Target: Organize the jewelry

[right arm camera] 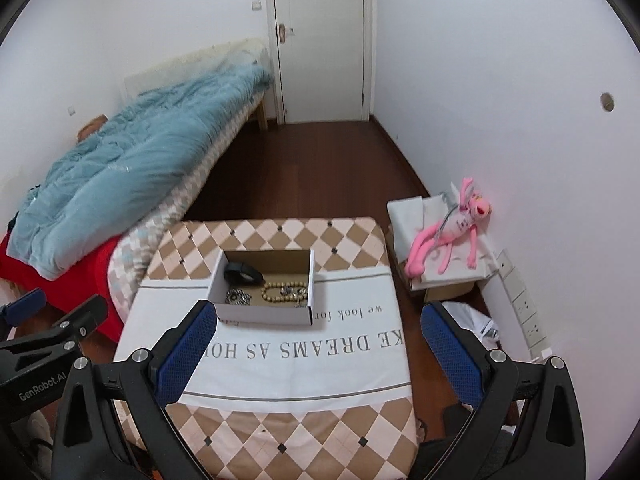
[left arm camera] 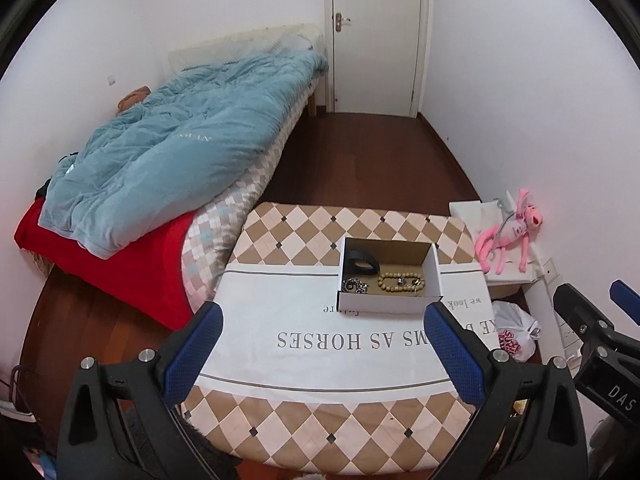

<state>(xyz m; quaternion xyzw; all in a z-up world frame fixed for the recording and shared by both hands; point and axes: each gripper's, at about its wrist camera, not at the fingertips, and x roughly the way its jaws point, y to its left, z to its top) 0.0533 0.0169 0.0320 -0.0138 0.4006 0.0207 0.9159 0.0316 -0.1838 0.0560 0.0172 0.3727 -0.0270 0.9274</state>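
A small white cardboard box [left arm camera: 386,303] stands open on the table [left arm camera: 320,420]; it also shows in the right wrist view [right arm camera: 264,314]. Inside lie a beige bead bracelet [left arm camera: 400,282], a silver chain [left arm camera: 355,285] and a black band [left arm camera: 362,264]. The same pieces show in the right wrist view: the bracelet [right arm camera: 280,293], the chain [right arm camera: 238,297], the black band [right arm camera: 242,274]. My left gripper [left arm camera: 324,322] is open and empty, held above the table in front of the box. My right gripper [right arm camera: 318,320] is open and empty, at the table's right side.
The table carries a checkered cloth and a white printed cloth [left arm camera: 320,344]. A bed with a blue duvet [left arm camera: 180,152] and a red blanket [left arm camera: 132,264] stands at left. A pink plush toy [right arm camera: 448,232] lies on a box at right, above a plastic bag [left arm camera: 516,332].
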